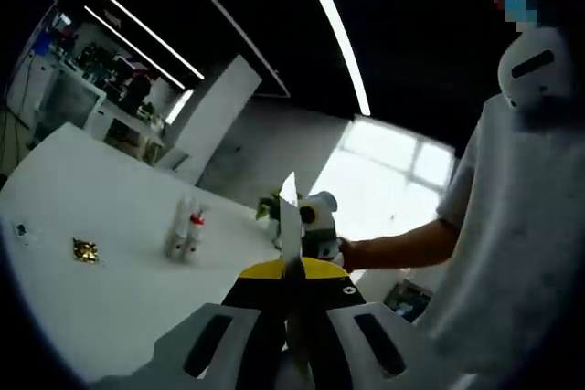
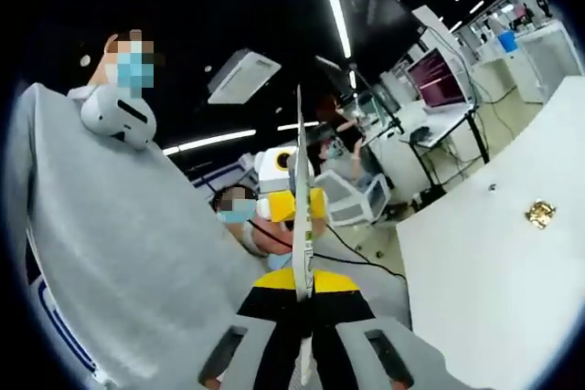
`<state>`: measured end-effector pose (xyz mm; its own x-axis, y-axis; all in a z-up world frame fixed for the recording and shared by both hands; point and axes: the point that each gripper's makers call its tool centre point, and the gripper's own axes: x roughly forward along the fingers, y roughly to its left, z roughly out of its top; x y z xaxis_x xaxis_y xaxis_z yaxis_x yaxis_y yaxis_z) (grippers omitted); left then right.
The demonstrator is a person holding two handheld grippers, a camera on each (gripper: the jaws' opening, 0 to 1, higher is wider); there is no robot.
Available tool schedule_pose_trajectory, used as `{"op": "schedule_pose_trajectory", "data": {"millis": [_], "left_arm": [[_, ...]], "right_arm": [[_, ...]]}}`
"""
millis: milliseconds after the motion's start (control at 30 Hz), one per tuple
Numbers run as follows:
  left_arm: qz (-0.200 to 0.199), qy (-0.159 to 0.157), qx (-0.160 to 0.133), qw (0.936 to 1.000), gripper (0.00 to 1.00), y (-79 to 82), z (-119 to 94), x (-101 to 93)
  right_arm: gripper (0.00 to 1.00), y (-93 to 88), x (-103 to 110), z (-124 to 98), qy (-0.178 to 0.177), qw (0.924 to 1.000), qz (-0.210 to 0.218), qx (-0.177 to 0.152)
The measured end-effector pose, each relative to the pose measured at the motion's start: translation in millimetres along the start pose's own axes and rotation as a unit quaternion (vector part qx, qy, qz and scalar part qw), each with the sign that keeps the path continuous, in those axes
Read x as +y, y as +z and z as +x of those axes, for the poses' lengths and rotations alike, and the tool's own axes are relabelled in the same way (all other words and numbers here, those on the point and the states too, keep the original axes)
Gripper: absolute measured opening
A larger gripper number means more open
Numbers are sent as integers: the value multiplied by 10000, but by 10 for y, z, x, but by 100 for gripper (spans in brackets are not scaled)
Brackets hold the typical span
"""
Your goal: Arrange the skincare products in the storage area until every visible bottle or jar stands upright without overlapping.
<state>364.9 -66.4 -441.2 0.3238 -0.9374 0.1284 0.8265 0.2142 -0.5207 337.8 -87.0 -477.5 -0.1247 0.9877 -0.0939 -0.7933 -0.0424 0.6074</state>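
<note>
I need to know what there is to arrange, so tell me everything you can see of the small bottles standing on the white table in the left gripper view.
The small bottles stand upright, close together as a tight cluster, out on the white table. They look slim and pale, and one carries a red band or cap near its top. They are too small to count or to read labels. Neither gripper touches them; a small gold item lies apart from them on the table.

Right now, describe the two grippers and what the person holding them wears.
Both the left gripper and right gripper have pale grey jaw bases with dark slots, a black body capped in yellow, and thin pale blades pressed together. The person wears a short-sleeved light grey shirt.
</note>
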Motion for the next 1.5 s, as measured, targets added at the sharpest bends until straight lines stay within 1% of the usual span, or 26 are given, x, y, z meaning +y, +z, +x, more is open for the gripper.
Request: {"op": "schedule_pose_trajectory", "data": {"millis": [100, 167, 233, 300, 367, 400, 467, 533, 633, 700, 733, 767, 800, 867, 900, 933, 1000, 1033, 1067, 1100, 1133, 1200, 1267, 1367, 1433, 1500], "left_arm": [[45, 7, -54, 10000, 1, 18, 2, 8], [8, 8, -69, 10000, 3, 23, 4, 14], [11, -69, 17, 10000, 4, -11, 17, -13], [55, -129, 120, 9998, 4, -55, 33, -48], [-37, -215, 174, 9996, 3, -71, 31, -71], [-102, -318, 228, 9992, 2, -85, 32, -101], [-81, -322, 249, 9991, 0, -94, 33, -107], [-103, -351, 341, 9987, 0, -131, 38, -119], [-161, -337, 351, 9987, 0, -126, 25, -109], [-332, -400, 271, 9983, 0, -86, 8, -123], [-588, -475, 239, 9968, 0, -61, -2, -143], [-605, -476, 228, 9968, 0, -54, -5, -136], [-604, -442, 176, 9970, 0, -33, -14, -102], [-782, -447, 69, 9959, 0, 18, -31, -85], [-898, -446, -25, 9950, 0, 56, -40, -72], [-919, -451, -32, 9947, 0, 61, -39, -71], [-1012, -459, -252, 9935, 0, 145, -46, -51], [-976, -445, -384, 9935, 0, 192, -55, -30], [-946, -434, -420, 9937, 0, 204, -68, -13], [-944, -440, -407, 9937, 0, 200, -73, -8], [-930, -435, -412, 9939, 0, 203, -73, -5], [-822, -320, -405, 9953, 2, 195, -70, 26], [-779, -347, -395, 9956, 3, 188, -64, 12], [-703, -345, -231, 9967, 4, 121, -37, -1], [-527, -369, -196, 9977, 0, 110, -48, -14], [-736, -451, -192, 9961, 0, 121, -52, -26]], "right_arm": [[0, 32, 3, -2, -16, 9996, 115, -257], [0, 108, 64, 6, 79, 9971, 347, -678], [0, 142, 110, -5, 153, 9953, 396, -875], [0, 155, 101, -27, 64, 9943, 337, -1008], [0, 173, 102, -57, 72, 9924, 376, -1167], [0, 215, 107, -98, 97, 9900, 415, -1346], [0, 263, 95, -158, 58, 9864, 468, -1578], [0, 250, 85, -172, 40, 9854, 545, -1615], [0, 245, 88, -140, 49, 9837, 696, -1660], [0, 270, 132, -122, 175, 9811, 890, -1707], [0, 276, 136, -104, 214, 9810, 957, -1677], [0, 266, 134, -84, 214, 9821, 955, -1609], [0, 225, 143, -48, 192, 9850, 934, -1437], [0, 134, 156, 17, 147, 9900, 890, -1085], [0, 125, 159, 39, 129, 9906, 903, -1018], [0, 160, 168, 45, 118, 9906, 804, -1096], [0, 223, 161, 41, 141, 9886, 811, -1261], [0, 301, 117, 42, 28, 9859, 690, -1527], [0, 302, 122, 51, 60, 9843, 778, -1585], [0, 296, 118, 60, 76, 9834, 836, -1606], [0, 317, 95, 62, 10, 9816, 821, -1724], [0, 318, 78, 79, 47, 9786, 963, -1817], [0, 330, 76, 86, 54, 9758, 1007, -1942], [0, 366, 77, 71, 63, 9716, 1061, -2113], [0, 359, 71, 74, 53, 9709, 1111, -2120], [0, 357, 87, 71, 91, 9703, 1117, -2144]]}}
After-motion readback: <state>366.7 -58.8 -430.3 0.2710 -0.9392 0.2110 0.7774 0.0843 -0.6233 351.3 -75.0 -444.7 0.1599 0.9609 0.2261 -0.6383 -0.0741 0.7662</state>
